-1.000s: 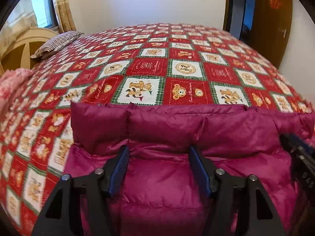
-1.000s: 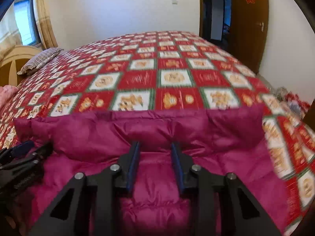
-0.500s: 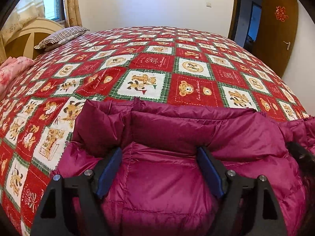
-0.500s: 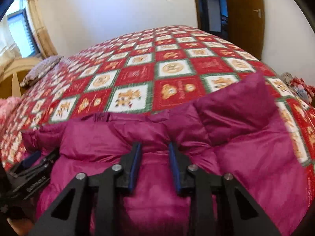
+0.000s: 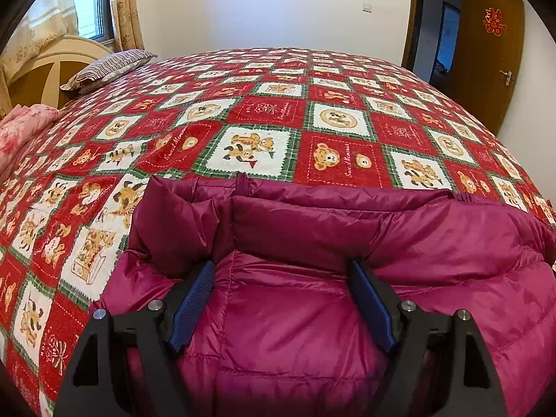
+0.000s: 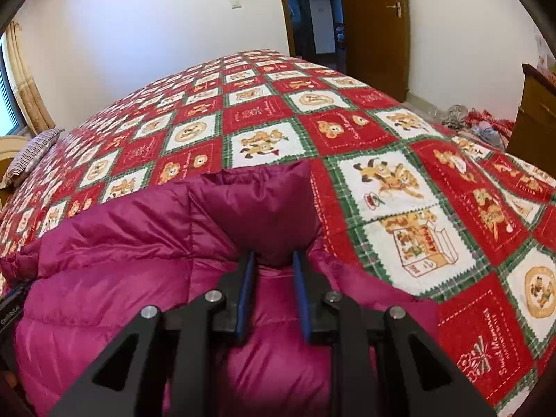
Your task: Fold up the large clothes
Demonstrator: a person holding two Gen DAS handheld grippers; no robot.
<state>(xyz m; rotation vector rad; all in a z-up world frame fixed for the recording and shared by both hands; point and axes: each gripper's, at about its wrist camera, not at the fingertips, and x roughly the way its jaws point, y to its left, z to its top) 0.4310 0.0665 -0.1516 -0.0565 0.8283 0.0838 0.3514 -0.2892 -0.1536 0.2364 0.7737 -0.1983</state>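
A magenta puffer jacket (image 5: 312,299) lies on the bed in front of me, its collar edge (image 5: 330,215) folded up at the far side. My left gripper (image 5: 281,271) has its jaws wide apart, with the padded cloth bulging between them. In the right wrist view the jacket (image 6: 146,243) fills the lower left. My right gripper (image 6: 272,260) is closed narrowly on a raised corner of the collar (image 6: 267,205) and holds it up.
The bed has a red, white and green bear-print quilt (image 5: 340,118). A striped pillow (image 5: 107,69) and wooden headboard (image 5: 45,69) are at the far left. A brown door (image 6: 375,24) and floor clutter (image 6: 479,121) are on the right.
My left jaws have spread wider on the jacket. My right gripper has moved right along the collar and pulled its corner up. The collar now lies more bunched.
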